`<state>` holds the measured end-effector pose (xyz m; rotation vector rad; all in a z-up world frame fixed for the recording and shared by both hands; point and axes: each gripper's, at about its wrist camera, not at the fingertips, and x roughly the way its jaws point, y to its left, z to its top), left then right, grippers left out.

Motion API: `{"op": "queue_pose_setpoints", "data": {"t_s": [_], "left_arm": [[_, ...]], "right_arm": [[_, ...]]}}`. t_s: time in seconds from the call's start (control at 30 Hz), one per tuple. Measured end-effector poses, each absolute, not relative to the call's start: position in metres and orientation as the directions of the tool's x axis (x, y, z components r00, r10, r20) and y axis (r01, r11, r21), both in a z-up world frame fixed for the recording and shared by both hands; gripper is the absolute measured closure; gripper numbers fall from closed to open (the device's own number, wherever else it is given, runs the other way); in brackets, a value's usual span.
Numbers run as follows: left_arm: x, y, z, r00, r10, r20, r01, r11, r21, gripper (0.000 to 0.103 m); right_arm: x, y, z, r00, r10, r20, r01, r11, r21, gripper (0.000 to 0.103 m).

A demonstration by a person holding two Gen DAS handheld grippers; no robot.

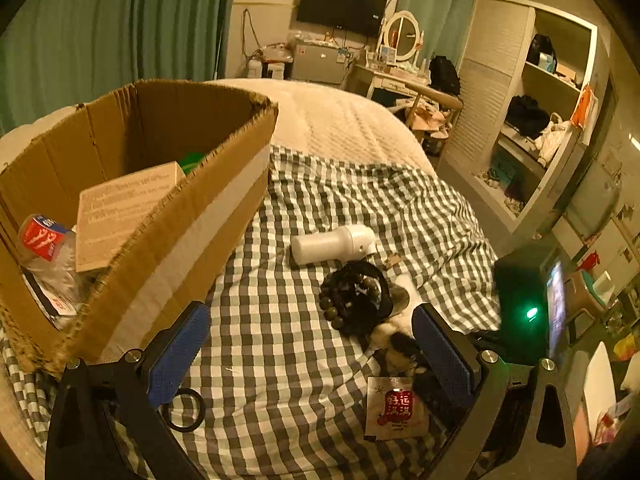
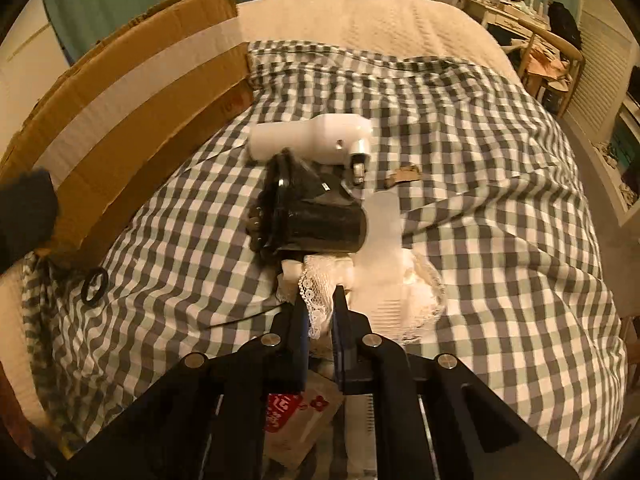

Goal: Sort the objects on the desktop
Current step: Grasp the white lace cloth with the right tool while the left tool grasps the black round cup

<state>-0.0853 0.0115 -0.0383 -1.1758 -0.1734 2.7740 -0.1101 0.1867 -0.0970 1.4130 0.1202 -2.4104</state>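
lace (image 2: pixel 316 300) sat pinched between the narrow fingers of the right gripper (image 2: pixel 320 308), seemingly so the white cloth could go to the cardboard box (image 1: pixel 172 216) at far left, while the left gripper (image 1: pixel 312 356) hovered wide and empty near the bead bracelet (image 1: pixel 340 304).

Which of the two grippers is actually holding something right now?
The right gripper: its jaws are nearly shut, pinching the white lace fabric. The left gripper has its blue pads spread wide over the checkered cloth, with nothing between them.
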Motion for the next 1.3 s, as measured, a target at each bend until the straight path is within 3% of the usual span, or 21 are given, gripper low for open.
{"op": "queue_pose_setpoints", "data": {"t_s": [0.23,0.47,0.7,0.93,1.1,1.3], "left_arm": [[-0.085,0.028,-0.05,-0.678,0.136,-0.723,-0.1,-0.991,-0.093,0.0],[-0.101,0.067,-0.078,-0.661,0.221,-0.718,-0.215,-0.971,-0.101,0.0],[-0.129,0.097,-0.1,-0.714,0.199,-0.672,-0.298,-0.954,0.034,0.0],[-0.16,0.101,-0.124,-0.674,0.171,-0.719,-0.276,-0.961,0.03,0.0],[-0.17,0.101,-0.132,-0.634,0.169,-0.754,-0.266,-0.964,0.008,0.017],[-0.163,0.099,-0.121,-0.641,0.18,-0.746,-0.296,-0.955,0.023,0.017]], "right_arm": [[-0.106,0.227,-0.048,-0.563,-0.285,-0.776,0.246,-0.954,0.172,0.095],[-0.105,0.262,-0.022,-0.623,-0.333,-0.708,0.188,-0.942,0.277,0.095],[-0.107,0.288,-0.023,-0.636,-0.361,-0.682,0.139,-0.923,0.358,0.094],[-0.118,0.299,-0.038,-0.618,-0.381,-0.687,0.115,-0.909,0.401,0.094],[-0.121,0.302,-0.046,-0.608,-0.395,-0.689,0.114,-0.902,0.416,0.094],[-0.121,0.301,-0.046,-0.609,-0.4,-0.685,0.111,-0.898,0.426,0.094]]}}
